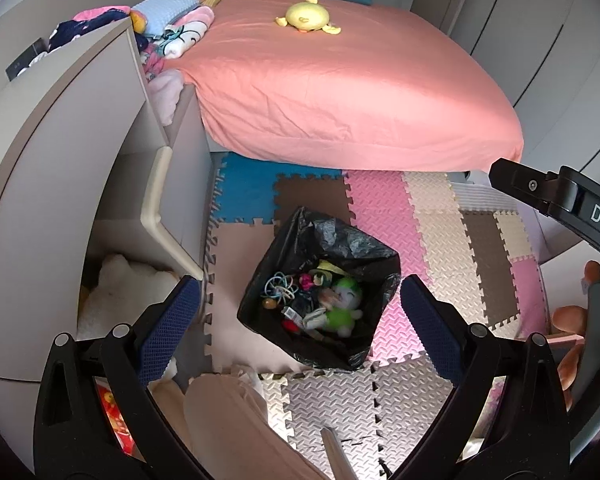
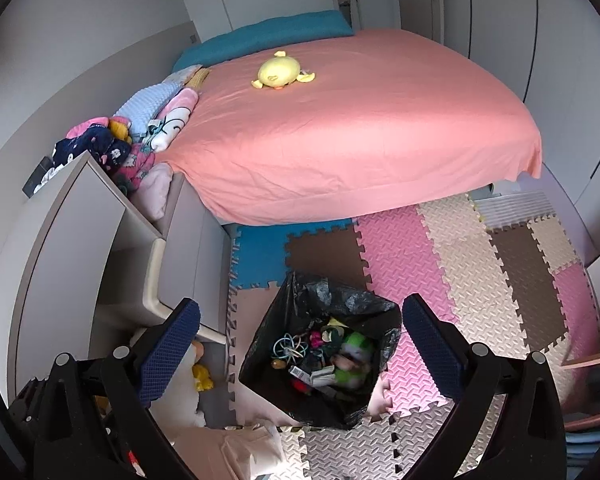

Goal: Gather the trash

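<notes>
Bed (image 1: 340, 80) with pink sheet, yellow plush duck (image 1: 306, 18) on top. Foam puzzle-mat floor (image 1: 384, 216) below. Black-lined trash bin (image 1: 320, 292) on the mat, holding green plush toy (image 1: 342, 304) and hair ties. Left hand-held gripper (image 1: 296, 312) and right hand-held gripper (image 2: 300, 336): both spread wide, empty, above the bin.

**Colours around the bin**

A black plastic bin liner (image 1: 332, 240) holds a green-and-white plush toy (image 1: 346, 306). Interlocking foam floor tiles (image 2: 400, 256) run pink, cream, brown and blue. A salmon-pink bedsheet (image 2: 360, 128) carries a yellow plush duck (image 2: 280, 72); the gripper pads (image 1: 168, 328) are navy, diamond-textured.
</notes>
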Demonstrator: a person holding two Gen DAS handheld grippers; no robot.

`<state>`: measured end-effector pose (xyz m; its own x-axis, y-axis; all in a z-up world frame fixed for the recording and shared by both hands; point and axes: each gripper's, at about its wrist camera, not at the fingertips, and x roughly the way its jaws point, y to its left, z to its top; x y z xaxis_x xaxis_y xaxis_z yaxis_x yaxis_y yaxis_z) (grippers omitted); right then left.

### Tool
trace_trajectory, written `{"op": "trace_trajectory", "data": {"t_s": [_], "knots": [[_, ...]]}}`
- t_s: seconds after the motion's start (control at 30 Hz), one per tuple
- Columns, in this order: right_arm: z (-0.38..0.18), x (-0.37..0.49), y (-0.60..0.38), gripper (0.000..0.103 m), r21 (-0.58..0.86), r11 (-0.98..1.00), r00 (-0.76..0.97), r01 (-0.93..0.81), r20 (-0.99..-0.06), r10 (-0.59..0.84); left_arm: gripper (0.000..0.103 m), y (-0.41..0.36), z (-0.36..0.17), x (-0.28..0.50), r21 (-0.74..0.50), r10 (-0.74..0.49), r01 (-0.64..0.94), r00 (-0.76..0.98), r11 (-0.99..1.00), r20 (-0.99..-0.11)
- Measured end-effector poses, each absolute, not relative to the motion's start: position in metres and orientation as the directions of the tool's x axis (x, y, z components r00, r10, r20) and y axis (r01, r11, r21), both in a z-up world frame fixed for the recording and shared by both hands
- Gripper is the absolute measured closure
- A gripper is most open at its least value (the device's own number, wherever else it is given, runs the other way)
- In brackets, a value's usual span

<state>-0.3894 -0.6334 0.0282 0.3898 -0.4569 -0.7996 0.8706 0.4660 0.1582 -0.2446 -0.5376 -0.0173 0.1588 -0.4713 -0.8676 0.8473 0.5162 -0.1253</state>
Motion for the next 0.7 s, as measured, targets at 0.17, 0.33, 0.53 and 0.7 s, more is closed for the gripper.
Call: {"op": "trace_trajectory", "data": {"t_s": [0.17, 0.33, 0.53, 0.7], "knots": [[0.031, -0.387, -0.632, 0.002, 0.159, 0.470, 0.393, 0.868, -0.799, -0.455, 0.006, -0.536, -0.016, -0.244, -0.133, -0.476, 0.849, 0.151, 0.512, -0.866], [0.033, -0.386, -0.630, 0.002, 0.151, 0.468, 0.387, 0.871, -0.798, -0.462, 0.006, -0.533, -0.016, -0.243, -0.142, -0.478, 0.849, 0.142, 0.509, -0.867], [0.037, -0.385, -0.629, 0.002, 0.150, 0.476, 0.392, 0.866, -0.795, -0.463, 0.006, -0.531, -0.014, -0.241, -0.154, -0.487, 0.842, 0.141, 0.516, -0.862], [0.046, -0.372, -0.618, 0.002, 0.160, 0.496, 0.415, 0.853, -0.785, -0.460, 0.006, -0.520, -0.006, -0.231, -0.157, -0.498, 0.838, 0.151, 0.523, -0.854]]}}
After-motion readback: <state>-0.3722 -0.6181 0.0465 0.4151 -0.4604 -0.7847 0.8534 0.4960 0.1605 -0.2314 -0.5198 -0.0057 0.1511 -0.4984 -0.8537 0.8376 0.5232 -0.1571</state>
